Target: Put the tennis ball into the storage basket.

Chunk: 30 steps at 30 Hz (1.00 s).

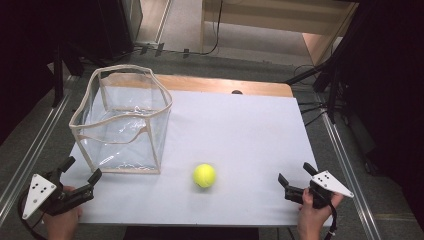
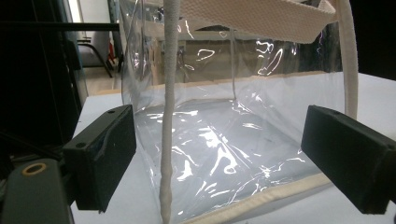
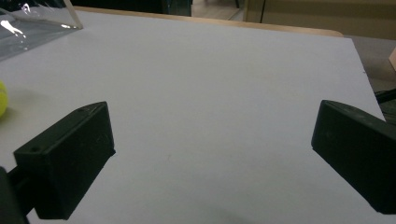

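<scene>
A yellow tennis ball (image 1: 204,175) lies on the white tabletop (image 1: 250,130), a little right of a clear plastic bag (image 1: 125,132) with cream trim that stands open-topped at the left. My left gripper (image 1: 84,168) is open at the table's front left corner, just short of the bag's near corner. In the left gripper view the bag's cream corner seam (image 2: 168,116) rises between the wide-apart jaws of that gripper (image 2: 222,130). My right gripper (image 1: 294,171) is open at the front right, with bare table between its jaws. In the right gripper view (image 3: 215,126) the ball (image 3: 2,102) peeks in at the left edge.
A strip of wooden table (image 1: 225,85) shows beyond the white top. Metal rails run along both sides of the table, and cables lie on the floor at the far right. The bag's corner (image 3: 32,23) sits at the upper left of the right gripper view.
</scene>
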{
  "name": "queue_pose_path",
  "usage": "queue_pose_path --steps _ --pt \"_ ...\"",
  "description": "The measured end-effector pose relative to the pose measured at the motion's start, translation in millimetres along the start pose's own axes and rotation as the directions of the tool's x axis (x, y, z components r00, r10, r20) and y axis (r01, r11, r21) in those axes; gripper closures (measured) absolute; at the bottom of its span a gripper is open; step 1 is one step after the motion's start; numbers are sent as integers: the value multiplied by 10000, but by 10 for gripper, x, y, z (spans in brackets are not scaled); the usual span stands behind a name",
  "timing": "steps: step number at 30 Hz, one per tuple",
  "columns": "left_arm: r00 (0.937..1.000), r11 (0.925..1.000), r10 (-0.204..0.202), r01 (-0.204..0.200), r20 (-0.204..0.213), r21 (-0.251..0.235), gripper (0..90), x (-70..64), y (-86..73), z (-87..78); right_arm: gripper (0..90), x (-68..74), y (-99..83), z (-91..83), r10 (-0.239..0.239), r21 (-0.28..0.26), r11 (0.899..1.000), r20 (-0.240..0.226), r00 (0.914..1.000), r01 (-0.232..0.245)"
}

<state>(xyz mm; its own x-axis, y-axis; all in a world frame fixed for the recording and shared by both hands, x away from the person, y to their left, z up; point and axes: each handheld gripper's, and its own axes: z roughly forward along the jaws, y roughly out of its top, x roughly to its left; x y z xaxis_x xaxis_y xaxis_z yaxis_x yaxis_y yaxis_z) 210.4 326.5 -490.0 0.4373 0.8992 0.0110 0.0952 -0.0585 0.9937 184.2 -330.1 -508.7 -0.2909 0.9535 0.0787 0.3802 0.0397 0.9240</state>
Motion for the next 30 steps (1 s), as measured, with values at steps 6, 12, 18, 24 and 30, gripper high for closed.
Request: queue_pose_path --steps 6,12,18,24,30 --pt "10000 10000 36 -36 9 4 104 -3 0 2 0 19 21 -7 -118 -45 9999 -52 9999 117" --pt "10000 10000 7 -7 -59 4 104 -3 0 2 0 84 64 6 -435 95 9990 -40 9990 436" --pt "9999 10000 81 -81 -81 9 104 -9 -1 0 0 105 119 -12 -420 219 9989 126 9990 417" --pt "9999 9999 110 -110 -84 -5 104 -13 -3 -10 0 124 236 -33 -631 266 9977 65 9980 629" --pt "9999 9999 154 -154 -73 -11 104 -19 -4 -12 0 232 388 44 -1153 442 9922 -312 9928 1167"
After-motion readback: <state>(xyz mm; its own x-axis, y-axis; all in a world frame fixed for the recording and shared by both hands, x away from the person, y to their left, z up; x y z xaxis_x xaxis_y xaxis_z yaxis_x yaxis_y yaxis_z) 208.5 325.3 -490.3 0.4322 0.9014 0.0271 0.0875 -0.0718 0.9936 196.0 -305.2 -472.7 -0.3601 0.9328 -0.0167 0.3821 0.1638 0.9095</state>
